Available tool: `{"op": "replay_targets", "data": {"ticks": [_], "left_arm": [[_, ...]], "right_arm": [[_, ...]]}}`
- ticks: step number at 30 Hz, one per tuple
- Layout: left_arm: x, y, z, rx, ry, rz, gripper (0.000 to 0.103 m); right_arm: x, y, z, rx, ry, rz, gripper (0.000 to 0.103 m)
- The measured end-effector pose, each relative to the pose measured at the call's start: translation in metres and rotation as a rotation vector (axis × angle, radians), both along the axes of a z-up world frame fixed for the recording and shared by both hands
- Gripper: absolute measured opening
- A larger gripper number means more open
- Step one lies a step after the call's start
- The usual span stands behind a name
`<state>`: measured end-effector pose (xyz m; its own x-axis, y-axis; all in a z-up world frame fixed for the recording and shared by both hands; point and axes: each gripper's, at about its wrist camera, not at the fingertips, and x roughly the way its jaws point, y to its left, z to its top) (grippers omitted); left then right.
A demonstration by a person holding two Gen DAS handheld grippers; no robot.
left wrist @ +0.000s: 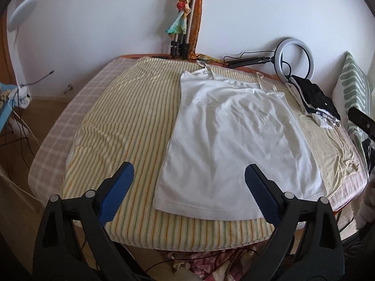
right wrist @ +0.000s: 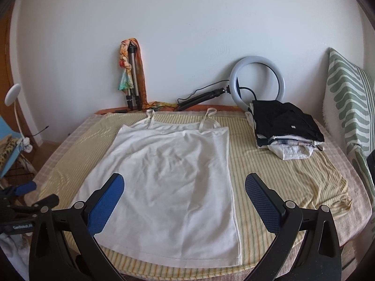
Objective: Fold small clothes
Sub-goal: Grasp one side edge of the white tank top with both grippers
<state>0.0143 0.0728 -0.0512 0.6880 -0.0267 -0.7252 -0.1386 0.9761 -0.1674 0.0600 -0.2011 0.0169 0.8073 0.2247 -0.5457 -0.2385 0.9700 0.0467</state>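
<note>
White strappy cotton camisole flat, unfolded on striped-cloth surface; folded dark-and-white garment stack done; left hand-held gripper and right hand-held gripper both apart, empty.

surface: desk under checked cloth | cover: striped yellow sheet | on sheet: white camisole flat, straps toward wall; folded clothes stack at right

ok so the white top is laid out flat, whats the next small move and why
Probably lower both grippers onto the hem corners nearest them. The white camisole lies flat and unfolded on the striped cloth, straps toward the wall. The left gripper and right gripper are both open and empty above the hem, so gripping the hem seems the likely start of a fold.
</note>
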Motion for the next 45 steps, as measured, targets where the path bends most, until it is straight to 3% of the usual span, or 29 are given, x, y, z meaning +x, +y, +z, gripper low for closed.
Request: {"op": "replay_targets", "data": {"ticks": [3, 6, 11, 15, 20, 25, 29, 33, 37, 45], "left_arm": [[0.001, 0.015, -0.015, -0.066, 0.031, 0.024, 0.082], [0.005, 0.026, -0.031, -0.103, 0.081, 0.04, 0.068], [0.012, 0.035, -0.054, -0.139, 0.146, 0.041, 0.056], [0.017, 0.038, -0.063, -0.144, 0.164, 0.039, 0.053], [0.023, 0.04, -0.074, -0.164, 0.191, 0.023, 0.046], [0.027, 0.043, -0.081, -0.211, 0.196, 0.026, 0.04], [0.032, 0.042, -0.082, -0.212, 0.199, 0.017, 0.025], [0.035, 0.045, -0.084, -0.244, 0.2, 0.014, 0.007], [0.034, 0.051, -0.085, -0.318, 0.2, 0.022, 0.004], [0.032, 0.043, -0.068, -0.314, 0.138, -0.014, 0.002]], "right_arm": [[0.02, 0.01, 0.006, 0.034, -0.02, 0.093, 0.103], [0.052, 0.03, 0.005, 0.001, 0.033, 0.177, 0.103], [0.106, 0.066, -0.011, 0.032, 0.189, 0.263, 0.102], [0.138, 0.093, -0.025, 0.071, 0.268, 0.297, 0.102], [0.175, 0.129, -0.04, 0.06, 0.328, 0.308, 0.089], [0.22, 0.171, -0.063, 0.068, 0.459, 0.336, 0.076], [0.25, 0.203, -0.085, 0.037, 0.519, 0.326, 0.056], [0.271, 0.231, -0.105, -0.013, 0.561, 0.299, 0.054], [0.284, 0.253, -0.121, -0.089, 0.562, 0.281, 0.049], [0.308, 0.277, -0.143, -0.186, 0.567, 0.247, 0.048]]}}
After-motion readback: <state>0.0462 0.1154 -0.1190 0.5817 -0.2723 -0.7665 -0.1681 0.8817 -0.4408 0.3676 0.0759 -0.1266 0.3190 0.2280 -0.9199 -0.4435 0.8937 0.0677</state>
